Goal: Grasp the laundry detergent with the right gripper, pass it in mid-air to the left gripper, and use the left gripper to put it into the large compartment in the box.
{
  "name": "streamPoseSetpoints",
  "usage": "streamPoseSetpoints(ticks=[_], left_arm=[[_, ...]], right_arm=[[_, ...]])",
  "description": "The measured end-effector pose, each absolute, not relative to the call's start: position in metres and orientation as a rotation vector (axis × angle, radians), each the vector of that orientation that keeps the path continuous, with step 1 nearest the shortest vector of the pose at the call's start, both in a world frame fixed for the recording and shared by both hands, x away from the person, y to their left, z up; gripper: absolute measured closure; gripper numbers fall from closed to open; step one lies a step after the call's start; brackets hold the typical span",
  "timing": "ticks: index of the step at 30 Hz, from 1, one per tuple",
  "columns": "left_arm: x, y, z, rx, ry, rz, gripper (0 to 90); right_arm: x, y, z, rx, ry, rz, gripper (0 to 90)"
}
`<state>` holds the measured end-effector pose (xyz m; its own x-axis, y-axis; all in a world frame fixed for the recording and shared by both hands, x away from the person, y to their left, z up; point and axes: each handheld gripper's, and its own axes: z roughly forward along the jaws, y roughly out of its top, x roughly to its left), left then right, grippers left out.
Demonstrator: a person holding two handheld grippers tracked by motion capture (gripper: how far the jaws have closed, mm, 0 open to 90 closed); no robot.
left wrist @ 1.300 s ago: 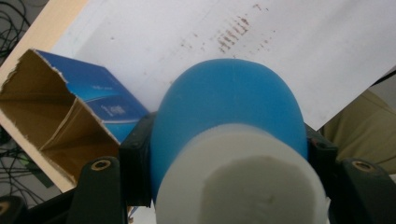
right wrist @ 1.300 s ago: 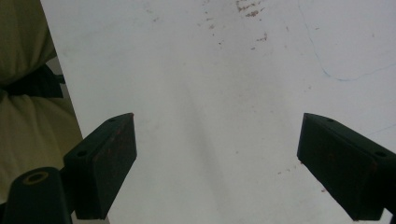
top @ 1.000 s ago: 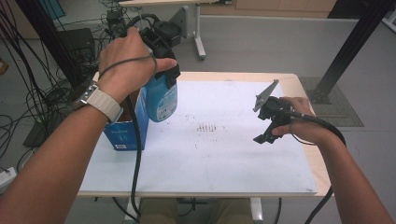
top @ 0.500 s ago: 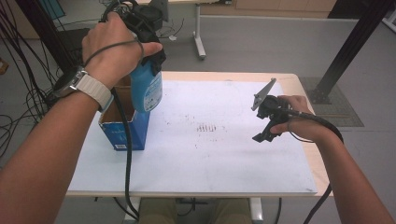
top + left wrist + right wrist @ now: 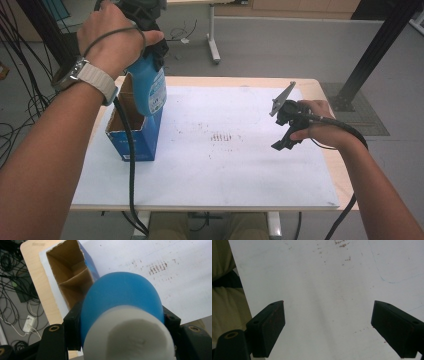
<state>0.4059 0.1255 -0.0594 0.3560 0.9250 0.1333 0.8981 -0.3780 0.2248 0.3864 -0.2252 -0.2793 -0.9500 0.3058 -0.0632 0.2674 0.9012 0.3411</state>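
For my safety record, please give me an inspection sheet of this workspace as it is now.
Surface: white sheet on a wooden table, with brown marks.
Job's things: blue bottle held above the open blue carton; carton has a cardboard divider inside.
Clutter: nothing seen.
Grippers: left gripper shut on the blue bottle; right gripper open, jaws wide apart over the white sheet, nothing between them.
Cables: a black cable hangs across the carton's front; loose cables on the floor at left.
Surroundings: grey floor, black post, another table's leg.
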Motion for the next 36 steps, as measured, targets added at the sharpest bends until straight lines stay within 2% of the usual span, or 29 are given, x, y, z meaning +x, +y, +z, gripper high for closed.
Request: streamPoseSetpoints(ticks=[20, 36], left_arm=[[0.418, 0.161, -0.048, 2.387, 1.855, 0.343, 37.6], [0.427, 0.186, -0.054, 2.301, 1.951, 0.332, 37.6]], right_arm=[[0.394, -0.219, -0.278, 0.434, 2.965, 0.465, 12.2], [0.397, -0.222, -0.282, 0.454, 2.97, 0.463, 12.2]])
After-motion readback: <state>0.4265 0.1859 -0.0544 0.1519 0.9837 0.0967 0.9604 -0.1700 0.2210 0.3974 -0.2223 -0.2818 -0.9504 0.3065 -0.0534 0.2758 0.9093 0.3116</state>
